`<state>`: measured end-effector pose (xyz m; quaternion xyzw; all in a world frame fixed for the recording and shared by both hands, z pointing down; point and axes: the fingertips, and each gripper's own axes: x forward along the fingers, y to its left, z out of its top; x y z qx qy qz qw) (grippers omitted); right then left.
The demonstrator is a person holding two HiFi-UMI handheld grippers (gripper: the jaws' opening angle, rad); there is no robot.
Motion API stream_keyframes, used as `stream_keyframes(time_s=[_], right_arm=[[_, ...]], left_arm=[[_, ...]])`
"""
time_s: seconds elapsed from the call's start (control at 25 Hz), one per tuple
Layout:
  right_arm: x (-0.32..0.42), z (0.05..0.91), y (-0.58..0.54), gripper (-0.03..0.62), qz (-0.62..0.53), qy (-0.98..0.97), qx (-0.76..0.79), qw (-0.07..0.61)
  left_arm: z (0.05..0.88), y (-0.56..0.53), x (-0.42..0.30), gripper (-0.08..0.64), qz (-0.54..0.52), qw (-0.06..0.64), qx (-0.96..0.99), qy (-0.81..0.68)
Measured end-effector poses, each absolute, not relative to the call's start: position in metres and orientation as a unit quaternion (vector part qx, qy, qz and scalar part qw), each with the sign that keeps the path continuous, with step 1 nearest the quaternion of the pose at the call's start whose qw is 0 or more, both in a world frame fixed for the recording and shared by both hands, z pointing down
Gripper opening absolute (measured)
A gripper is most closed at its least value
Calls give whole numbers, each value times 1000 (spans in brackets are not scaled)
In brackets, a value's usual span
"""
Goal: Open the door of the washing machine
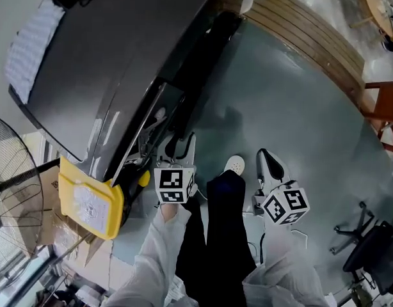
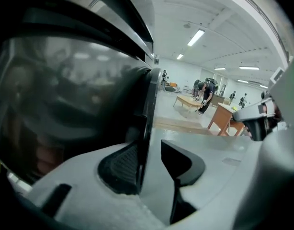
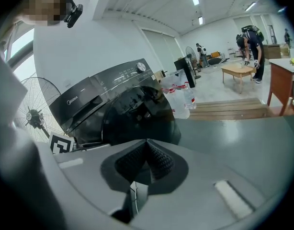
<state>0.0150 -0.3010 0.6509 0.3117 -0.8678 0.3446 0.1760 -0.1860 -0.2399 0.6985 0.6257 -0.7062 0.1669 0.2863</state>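
- Presently, your left gripper [image 2: 152, 150] straddles the rim of the door [image 2: 146, 104] on the washing machine [image 1: 113, 62]: jaws apart, rim upright between them, at the left pad, clear of the right.
- Your right gripper [image 3: 147, 147] hangs closed and empty, farther from the door.

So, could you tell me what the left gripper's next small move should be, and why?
Probably close the left gripper on the washing machine door's rim: the rim stands between its open jaws, against one pad, with the other pad clear of it. Once gripped, the door can likely be pulled outward. The right gripper is shut, holding nothing.
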Motion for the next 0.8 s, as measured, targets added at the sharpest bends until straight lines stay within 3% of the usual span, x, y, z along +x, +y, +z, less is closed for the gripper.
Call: stream_keyframes(time_s=[0.08,0.32,0.8], right_arm=[[19,650,-301,8,345,-866,318,174],[27,648,-293,8,359,-857,330,166],[73,648,-297,8,369,-840,368,154]], left_arm=[[700,-238,-191,72,177,282,618,-713],[701,-237,-183,71,199,290,613,-707],[703,-255,-68,98,181,315,708,-606]])
